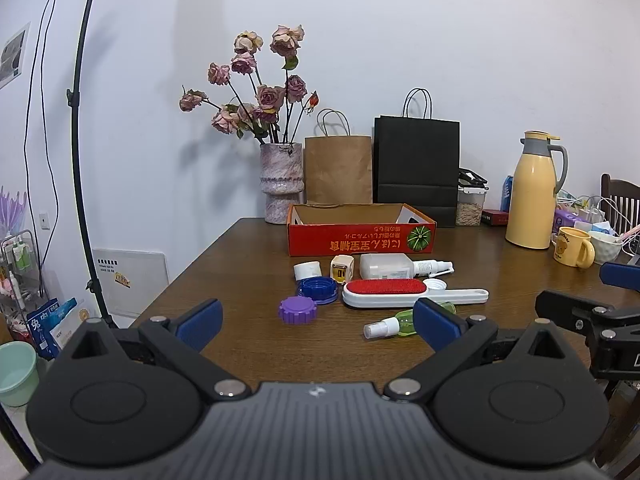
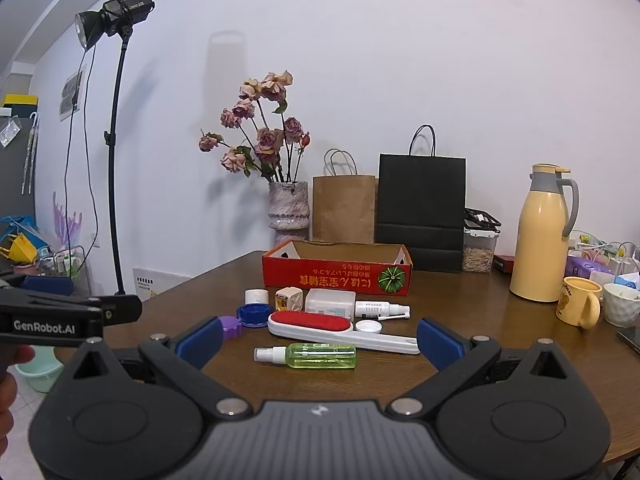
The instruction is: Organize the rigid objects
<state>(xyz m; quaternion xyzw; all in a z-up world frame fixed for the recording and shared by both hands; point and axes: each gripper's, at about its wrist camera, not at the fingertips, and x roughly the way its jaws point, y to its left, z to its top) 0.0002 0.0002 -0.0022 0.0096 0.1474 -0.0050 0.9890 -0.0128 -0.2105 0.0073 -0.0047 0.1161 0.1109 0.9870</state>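
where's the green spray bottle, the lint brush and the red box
green spray bottle (image 2: 320,355), right wrist view, middle of its body
lint brush (image 2: 310,323), right wrist view, red pad
red box (image 2: 336,276), right wrist view, front wall

From my remote seat I see the items to be sorted spread on a brown wooden table (image 2: 480,320). An open red cardboard box (image 2: 337,276), its printed lettering upside down, stands behind them. Just before it sit a white cap (image 2: 256,296), a small yellow-and-white block (image 2: 289,299), a clear rectangular bottle (image 2: 330,303) and a white spray bottle (image 2: 382,309) lying flat. Nearer lie a blue lid (image 2: 253,315), a purple ridged lid (image 2: 231,327), a white round cap (image 2: 368,326) and a red-faced white lint brush (image 2: 320,326). A green spray bottle (image 2: 308,355) lies on its side closest to me.
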